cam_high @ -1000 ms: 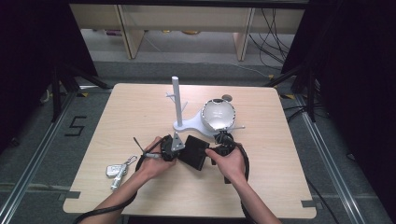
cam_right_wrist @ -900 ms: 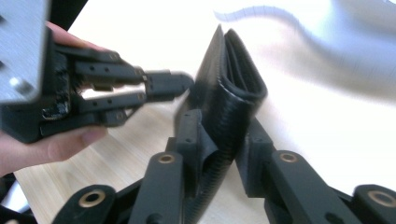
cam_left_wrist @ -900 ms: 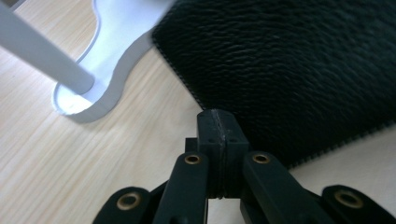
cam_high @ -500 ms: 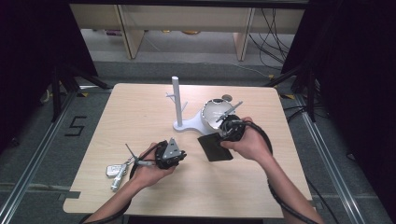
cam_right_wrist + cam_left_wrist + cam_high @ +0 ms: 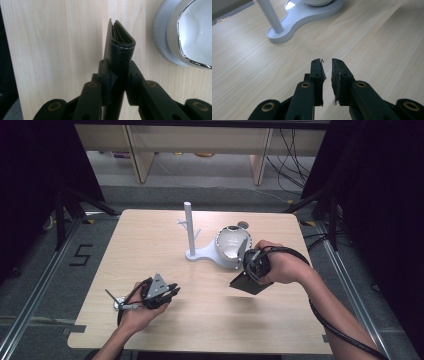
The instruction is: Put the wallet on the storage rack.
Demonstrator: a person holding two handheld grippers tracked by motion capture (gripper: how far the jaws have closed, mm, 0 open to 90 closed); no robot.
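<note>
The right gripper [image 5: 248, 275] clamps a black wallet [image 5: 250, 282], its two jaws pressed against the folded edge. In the right gripper view the wallet [image 5: 121, 53] stands edge-on between the pads: smooth black leather with a line of pale stitching along the rounded fold and several thin layers showing inside. In the high view it hangs as a flat dark rectangle, tilted, above the pale wood-grain surface [image 5: 150, 250], just beside the white stand [image 5: 210, 254] and lifted clear of the surface.

The stand is glossy white plastic or metal with a flat, curved base, a slim round post [image 5: 188, 227] rising from one end and a rounded bowl [image 5: 232, 245] with a shiny chrome rim at the other. The bowl [image 5: 192, 32] is smooth and pale inside.

The left gripper [image 5: 167, 292] lies low near the front left of the surface, with a grey three-cornered plate on top. Its jaws have just been opening; in the left gripper view they stand slightly apart with a narrow gap and nothing between them, the black pads [image 5: 338, 75] rough and worn at their edges. Behind that hand a small bunch of metal keys [image 5: 117, 302] rests on the surface.
</note>
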